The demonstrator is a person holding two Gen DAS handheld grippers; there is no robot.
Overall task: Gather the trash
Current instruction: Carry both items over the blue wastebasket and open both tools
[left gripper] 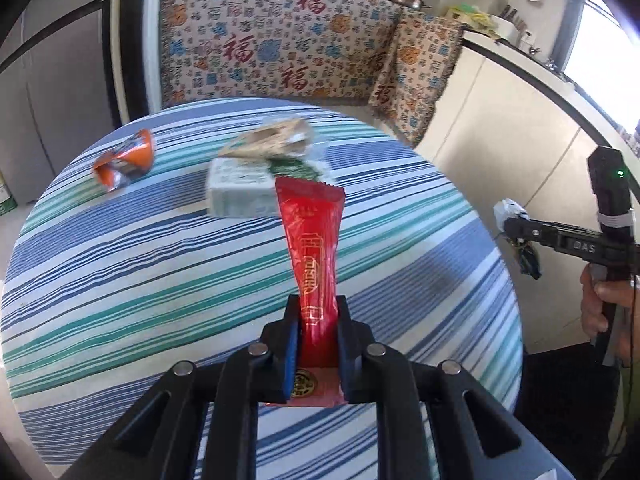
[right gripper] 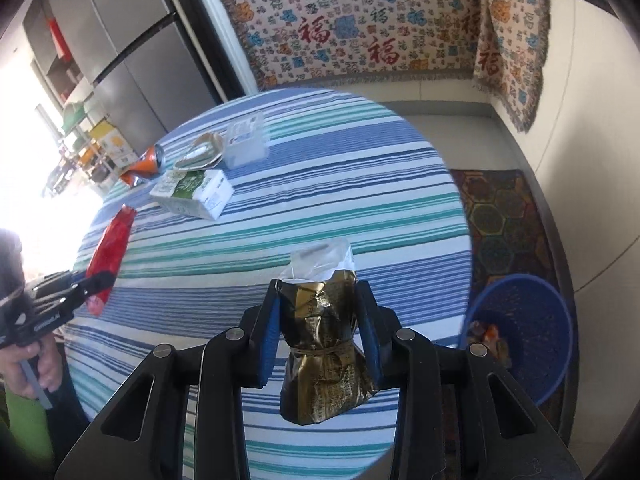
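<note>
Left tongs [left gripper: 318,320] grip tightly a red wrapper [left gripper: 312,248] above the striped counter [left gripper: 120,280]. Right tongs [right gripper: 320,312] clamp a crumpled gold packet [right gripper: 320,344], near the blue basket [right gripper: 532,320].

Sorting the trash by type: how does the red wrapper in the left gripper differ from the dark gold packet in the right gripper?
The red wrapper is long, flat and smooth; the dark gold packet is short, bulky and crumpled. The red wrapper is plain red with gold print, while the dark gold packet has a clear plastic flap at its top. The left gripper pinches the red wrapper narrow; the right gripper stands wider around the packet. Both are held above the striped table.
</note>
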